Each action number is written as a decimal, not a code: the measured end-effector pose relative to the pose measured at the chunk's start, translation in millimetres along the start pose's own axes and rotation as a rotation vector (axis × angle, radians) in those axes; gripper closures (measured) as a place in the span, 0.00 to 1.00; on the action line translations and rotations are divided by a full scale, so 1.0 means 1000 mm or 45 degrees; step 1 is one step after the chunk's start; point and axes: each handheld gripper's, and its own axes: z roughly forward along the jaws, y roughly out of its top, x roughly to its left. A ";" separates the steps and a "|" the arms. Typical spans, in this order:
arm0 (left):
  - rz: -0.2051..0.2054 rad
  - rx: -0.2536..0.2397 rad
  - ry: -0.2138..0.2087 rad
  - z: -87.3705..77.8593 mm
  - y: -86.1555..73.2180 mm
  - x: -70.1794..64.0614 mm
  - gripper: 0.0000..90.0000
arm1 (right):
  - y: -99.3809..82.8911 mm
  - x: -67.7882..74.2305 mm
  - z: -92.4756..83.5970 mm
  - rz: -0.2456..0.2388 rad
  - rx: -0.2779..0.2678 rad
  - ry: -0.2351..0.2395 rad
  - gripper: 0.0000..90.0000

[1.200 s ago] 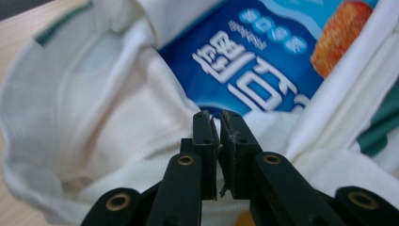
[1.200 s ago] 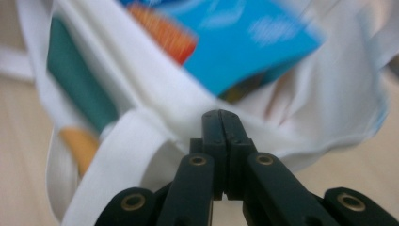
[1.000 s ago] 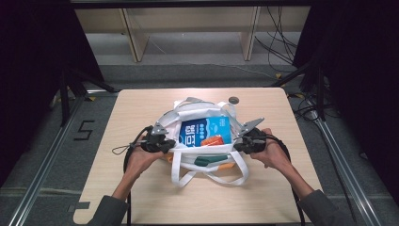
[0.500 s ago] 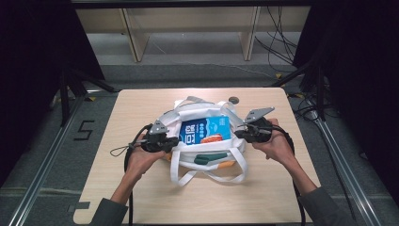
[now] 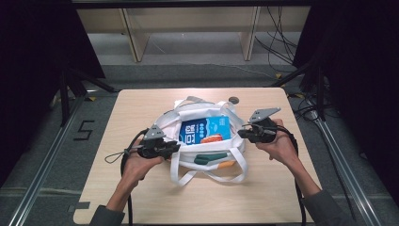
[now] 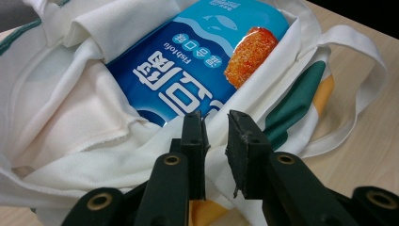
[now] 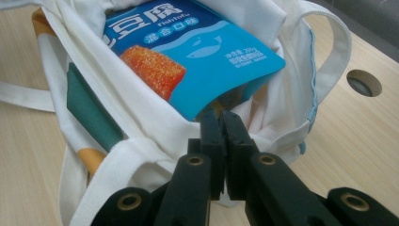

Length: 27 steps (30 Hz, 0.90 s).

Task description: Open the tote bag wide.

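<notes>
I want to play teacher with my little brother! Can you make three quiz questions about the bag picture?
1. True or false: the blue packet lies inside the white bag.
2. Which gripper's jaws are shut on the bag's rim? A) left gripper B) right gripper
3. Fill in: the round hole is in the ____.

Key: 1 true. 2 B. 3 table.

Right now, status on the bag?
Left tool opening, cloth loose between jaws. Right tool shut on bag rim. Blue packet inside. Nothing blocking.
</notes>
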 end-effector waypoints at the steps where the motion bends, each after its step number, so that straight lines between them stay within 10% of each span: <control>1: 0.000 0.000 0.000 0.000 0.000 0.000 0.84 | 0.000 0.000 -0.002 0.010 0.023 0.013 0.99; 27: 0.002 -0.006 -0.019 -0.003 -0.011 -0.005 0.69 | -0.021 0.002 -0.009 0.080 -0.044 0.013 0.92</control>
